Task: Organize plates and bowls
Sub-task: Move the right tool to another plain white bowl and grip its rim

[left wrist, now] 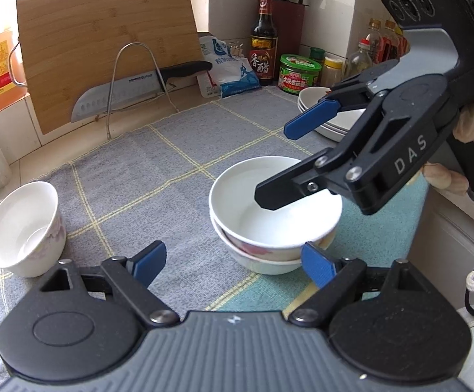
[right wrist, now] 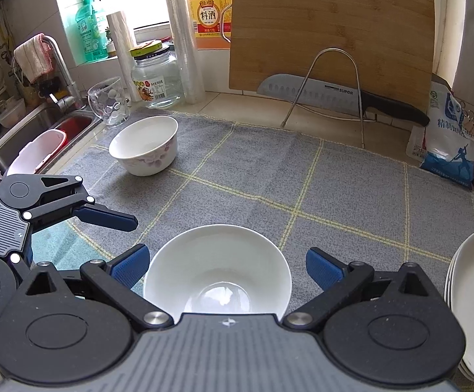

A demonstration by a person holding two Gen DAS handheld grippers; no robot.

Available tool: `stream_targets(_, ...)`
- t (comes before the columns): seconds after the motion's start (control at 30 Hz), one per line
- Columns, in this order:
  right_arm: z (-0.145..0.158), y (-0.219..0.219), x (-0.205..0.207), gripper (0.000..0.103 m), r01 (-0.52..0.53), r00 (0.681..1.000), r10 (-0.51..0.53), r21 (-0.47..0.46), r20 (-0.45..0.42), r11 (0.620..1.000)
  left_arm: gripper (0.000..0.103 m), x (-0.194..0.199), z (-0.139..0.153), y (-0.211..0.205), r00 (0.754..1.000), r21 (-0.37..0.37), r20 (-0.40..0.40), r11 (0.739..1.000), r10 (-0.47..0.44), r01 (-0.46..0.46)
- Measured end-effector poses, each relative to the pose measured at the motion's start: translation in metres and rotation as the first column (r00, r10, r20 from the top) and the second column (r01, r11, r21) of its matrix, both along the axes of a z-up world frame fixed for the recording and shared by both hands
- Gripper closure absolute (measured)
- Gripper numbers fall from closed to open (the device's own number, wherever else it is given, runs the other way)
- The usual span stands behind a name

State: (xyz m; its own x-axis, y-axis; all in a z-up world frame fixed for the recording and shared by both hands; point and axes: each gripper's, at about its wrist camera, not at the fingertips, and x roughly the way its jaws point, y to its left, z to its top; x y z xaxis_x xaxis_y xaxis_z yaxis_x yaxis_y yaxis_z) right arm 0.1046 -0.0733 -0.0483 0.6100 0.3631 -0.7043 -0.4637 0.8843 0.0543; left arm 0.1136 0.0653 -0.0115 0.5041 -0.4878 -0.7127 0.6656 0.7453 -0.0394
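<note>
On the cloth (right wrist: 335, 179): three bowls (right wrist: 217, 277).

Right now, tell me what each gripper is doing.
Left gripper: open, holding nothing.
Right gripper: open wide above the stacked bowls, gripping nothing.

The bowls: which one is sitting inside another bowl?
The bowl under the open right gripper sits nested in a second bowl. The flowered bowl stands alone on the cloth, away to the side.
</note>
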Motion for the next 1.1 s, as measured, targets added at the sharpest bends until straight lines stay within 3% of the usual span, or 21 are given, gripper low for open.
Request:
stream_targets(0.27, 0.002, 0.028, 0.011, 0.0, -0.051, 0.999, 0.052, -0.021, 0.007, 0.998, 0.013, 0.015, -0.008, 0.04, 0.988, 0.0, 0.0, 0.988, 0.152, -0.152)
stream_targets(0.63, 0.009, 0.064, 0.039, 0.0, -0.127, 0.992, 0.127, -0.047, -0.002, 0.991, 0.013, 0.041, -0.021, 0.088, 0.944, -0.021, 0.007, 0.944, 0.329, -0.329)
stream_targets(0.87, 0.012, 0.093, 0.068, 0.0, -0.198, 0.98, 0.197, -0.065, -0.013, 0.978, 0.013, 0.06, -0.03, 0.109, 0.915, -0.023, 0.019, 0.915, 0.404, -0.403)
stream_targets(1.1, 0.007, 0.12, 0.106, 0.0, -0.256, 0.966, 0.253, -0.062, -0.06, 0.965, 0.013, 0.078, -0.037, 0.121, 0.903, -0.019, 0.049, 0.904, 0.428, -0.427)
